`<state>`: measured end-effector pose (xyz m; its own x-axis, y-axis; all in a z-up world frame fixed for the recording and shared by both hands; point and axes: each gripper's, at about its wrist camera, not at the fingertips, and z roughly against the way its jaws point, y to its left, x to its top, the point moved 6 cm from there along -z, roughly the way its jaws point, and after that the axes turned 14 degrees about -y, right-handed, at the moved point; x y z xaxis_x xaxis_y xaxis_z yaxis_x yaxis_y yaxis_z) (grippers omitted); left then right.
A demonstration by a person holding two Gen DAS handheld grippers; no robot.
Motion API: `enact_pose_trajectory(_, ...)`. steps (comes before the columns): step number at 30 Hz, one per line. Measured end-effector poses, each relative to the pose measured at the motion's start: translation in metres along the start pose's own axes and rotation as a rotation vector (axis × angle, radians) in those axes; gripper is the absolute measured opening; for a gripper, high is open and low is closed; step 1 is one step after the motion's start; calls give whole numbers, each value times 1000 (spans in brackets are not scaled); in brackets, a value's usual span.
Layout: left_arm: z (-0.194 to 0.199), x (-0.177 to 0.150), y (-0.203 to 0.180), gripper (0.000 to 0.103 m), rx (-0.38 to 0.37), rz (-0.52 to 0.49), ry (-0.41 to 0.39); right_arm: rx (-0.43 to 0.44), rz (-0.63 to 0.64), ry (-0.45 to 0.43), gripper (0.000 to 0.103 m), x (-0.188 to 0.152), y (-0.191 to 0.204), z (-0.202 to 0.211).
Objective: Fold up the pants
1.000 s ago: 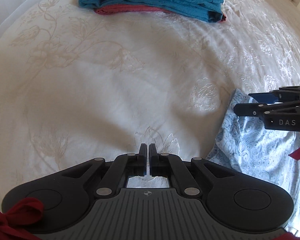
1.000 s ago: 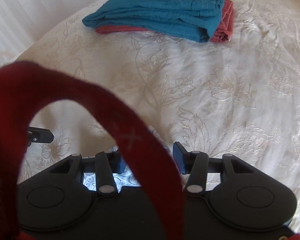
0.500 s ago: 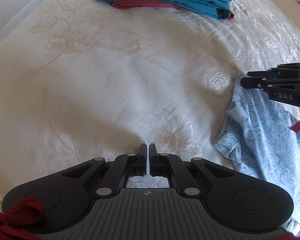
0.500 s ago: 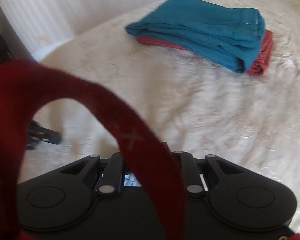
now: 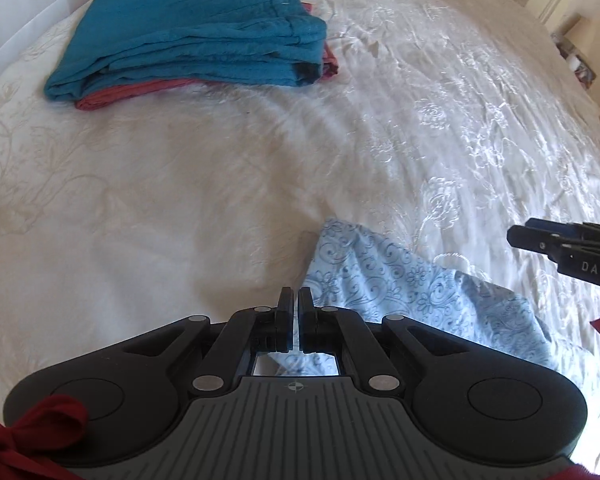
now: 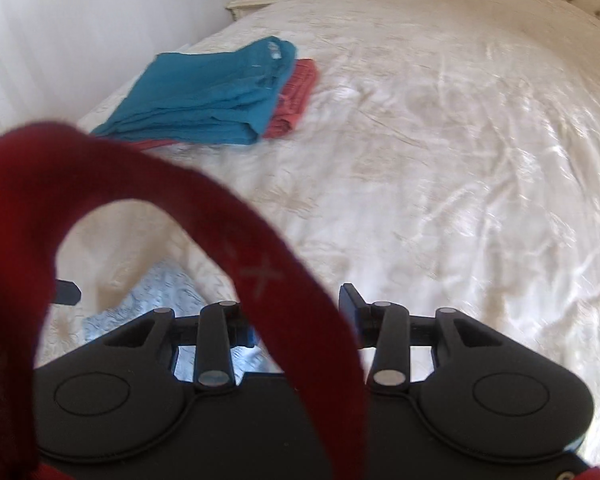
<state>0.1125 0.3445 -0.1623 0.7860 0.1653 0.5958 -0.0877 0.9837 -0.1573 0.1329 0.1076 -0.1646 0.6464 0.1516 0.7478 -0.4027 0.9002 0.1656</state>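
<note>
Left wrist view is showing the left gripper with jaws nearly closed on nothing beside the blue patterned pants lying crumpled on the bed, while the right gripper, jaws wide, is hovering ready to grab.

Bedspread: my claws hung over satin-like cloth, glossy, embroidered, creased. Pants: thin pale-blue printed cloth, matt. Teal stack: coarse crinkled cloth, matt, over red cloth. My left claw: matt black plastic, ribbed grey housing, metal pins. Strap: fuzzy red cloth.
</note>
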Motion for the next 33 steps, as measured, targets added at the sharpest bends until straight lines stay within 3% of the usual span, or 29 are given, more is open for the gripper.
enact_pose_trajectory(3,-22,-17,-14,4,-31,-22,74,-66,-48,40,51,-16,-24,8)
enact_pose_trajectory(7,-39,-60,-10,3,3,-74,207,-92,-67,91,51,-34,-37,18)
enact_pose_trajectory(12,-35,-67,-7,3,-13,-70,215,-112,-77,136,51,-49,-46,25)
enact_pose_trajectory(18,-42,-66,-9,3,8,-72,241,65,43,200,50,-73,4,39)
enact_pose_trajectory(22,-44,-64,-13,3,20,-92,249,77,52,127,49,-66,14,53)
enact_pose_trajectory(26,-46,-61,-15,3,24,-89,253,3,-38,24,50,-37,-12,49)
enact_pose_trajectory(29,-47,-60,-17,3,26,-89,252,-20,-55,71,50,-28,-32,26)
enact_pose_trajectory(33,-48,-61,-17,3,32,-97,249,65,-66,201,49,-40,-32,-5)
